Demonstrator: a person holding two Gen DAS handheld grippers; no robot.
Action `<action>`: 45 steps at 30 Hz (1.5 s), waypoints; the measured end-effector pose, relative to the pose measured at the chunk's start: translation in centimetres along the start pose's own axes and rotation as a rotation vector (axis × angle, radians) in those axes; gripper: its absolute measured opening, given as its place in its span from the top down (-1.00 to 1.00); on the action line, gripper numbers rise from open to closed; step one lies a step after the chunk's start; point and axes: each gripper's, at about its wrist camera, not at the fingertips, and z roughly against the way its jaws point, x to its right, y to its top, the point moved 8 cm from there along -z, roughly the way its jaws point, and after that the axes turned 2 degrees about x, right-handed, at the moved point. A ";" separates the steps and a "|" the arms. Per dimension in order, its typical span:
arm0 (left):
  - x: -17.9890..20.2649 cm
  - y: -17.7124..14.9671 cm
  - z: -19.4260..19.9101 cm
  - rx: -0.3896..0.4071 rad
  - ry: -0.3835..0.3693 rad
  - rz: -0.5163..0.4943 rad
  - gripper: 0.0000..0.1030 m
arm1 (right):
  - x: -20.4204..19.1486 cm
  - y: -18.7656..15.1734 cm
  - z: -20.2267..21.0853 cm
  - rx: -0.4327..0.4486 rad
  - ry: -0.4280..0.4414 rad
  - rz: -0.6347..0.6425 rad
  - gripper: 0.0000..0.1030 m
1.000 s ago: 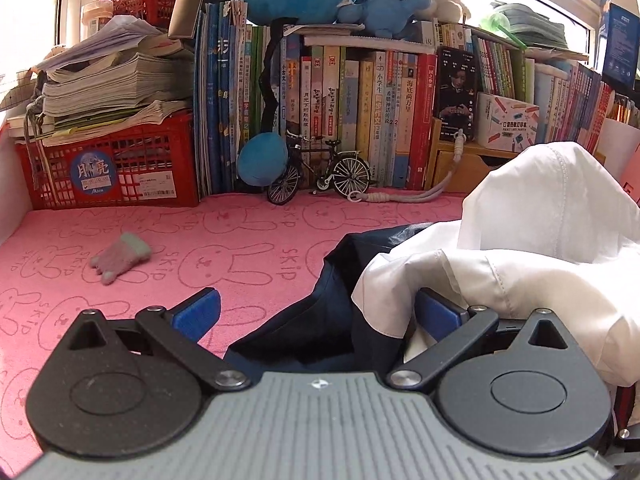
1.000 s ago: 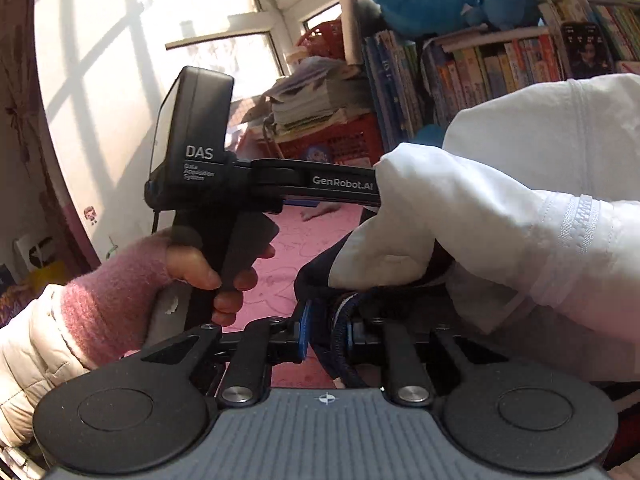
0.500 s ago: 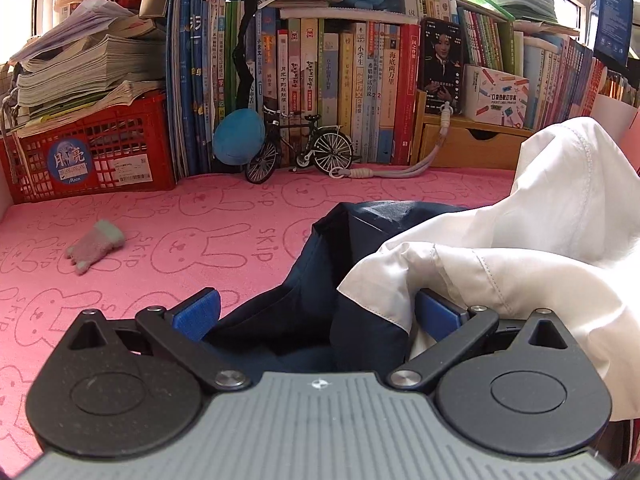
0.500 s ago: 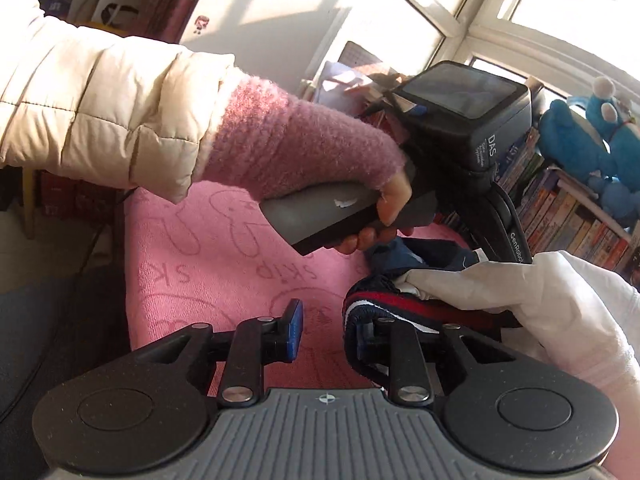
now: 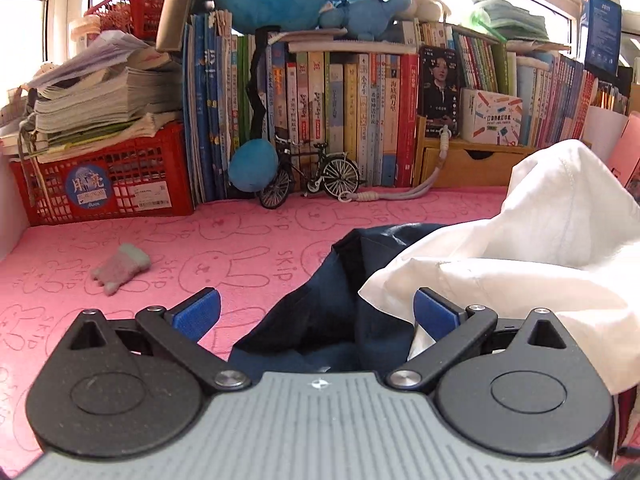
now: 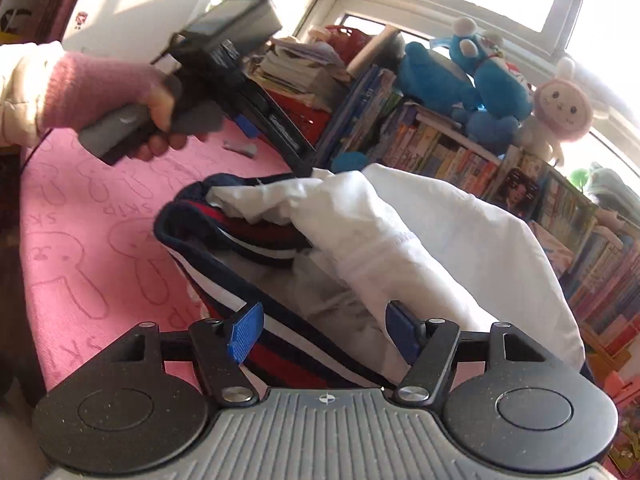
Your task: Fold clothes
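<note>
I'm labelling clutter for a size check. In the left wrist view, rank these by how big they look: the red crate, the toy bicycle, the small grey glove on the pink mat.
1. Red crate, clearly largest.
2. Toy bicycle.
3. Grey glove, smallest, though it lies nearer the camera, so its gap to the bicycle is unsure.

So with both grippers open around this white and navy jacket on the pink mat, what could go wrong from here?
1. The right gripper has just been opening, its pads clear of the striped hem between them; the jacket is bunched, so the fold may slump.
2. The left gripper is open too, with navy cloth and white cloth between its jaws; closing now might pinch several layers.
3. A small grey glove lies on the mat and could get swept under the garment.
</note>
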 end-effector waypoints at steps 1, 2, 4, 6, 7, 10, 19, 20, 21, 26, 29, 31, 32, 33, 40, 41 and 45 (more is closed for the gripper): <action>0.3 0.1 1.5 0.022 -0.014 -0.012 -1.00 | 1.2 -0.4 -0.4 -0.013 -0.038 -0.008 -0.23; 0.7 0.2 3.0 0.043 -0.030 -0.026 -1.00 | 2.4 -0.6 -0.4 -0.009 -0.055 -0.032 -0.22; 2.4 0.2 5.3 0.063 -0.094 -0.081 -1.00 | 4.6 -0.4 -0.6 0.007 -0.074 -0.088 -0.22; 5.0 -0.3 6.6 0.049 -0.170 -0.160 -1.00 | 6.3 0.0 -0.9 0.030 -0.086 -0.141 -0.22; 6.5 -0.8 6.8 0.036 -0.201 -0.215 -1.00 | 7.2 0.2 -1.0 0.042 -0.097 -0.161 -0.22; 10.0 -2.7 5.8 0.007 -0.188 -0.377 -1.00 | 8.7 1.0 -2.5 0.052 -0.124 -0.185 -0.22; 6.3 -5.0 1.5 -0.038 0.107 -0.379 -1.00 | 14.6 4.4 -10.0 0.037 -0.181 -0.290 -0.22; 4.6 -4.5 2.1 -0.015 0.154 -0.339 -1.00 | 15.0 4.4 -10.5 0.034 -0.170 -0.317 -0.22; 2.9 -3.9 2.7 0.009 0.201 -0.299 -1.00 | 15.4 4.4 -10.9 0.032 -0.158 -0.344 -0.22; -0.3 -0.4 6.2 0.152 0.251 -0.210 -1.00 | 15.7 4.4 -12.1 0.048 -0.084 -0.435 -0.28; 0.4 0.7 6.1 0.186 0.215 -0.206 -1.00 | 13.7 4.7 -11.3 0.073 -0.080 -0.376 -0.35; 1.2 0.7 5.0 0.179 0.194 -0.210 -1.00 | 11.9 4.8 -9.9 0.105 -0.072 -0.293 -0.42; 1.6 0.5 4.4 0.171 0.186 -0.203 -1.00 | 10.4 4.9 -9.1 0.120 -0.062 -0.231 -0.48; 2.0 0.3 3.8 0.163 0.178 -0.193 -1.00 | 8.8 5.0 -8.2 0.136 -0.051 -0.167 -0.58; 3.2 2.5 6.5 0.312 0.122 -0.075 -0.88 | 1.4 6.2 -7.4 0.165 -0.102 0.130 -0.62; 3.3 3.0 7.3 0.340 0.131 -0.086 -0.88 | 1.1 6.6 -7.7 0.168 -0.112 0.129 -0.62; 3.4 3.6 9.1 0.378 0.156 -0.140 -0.89 | 1.3 9.0 -7.8 0.238 -0.204 0.037 0.19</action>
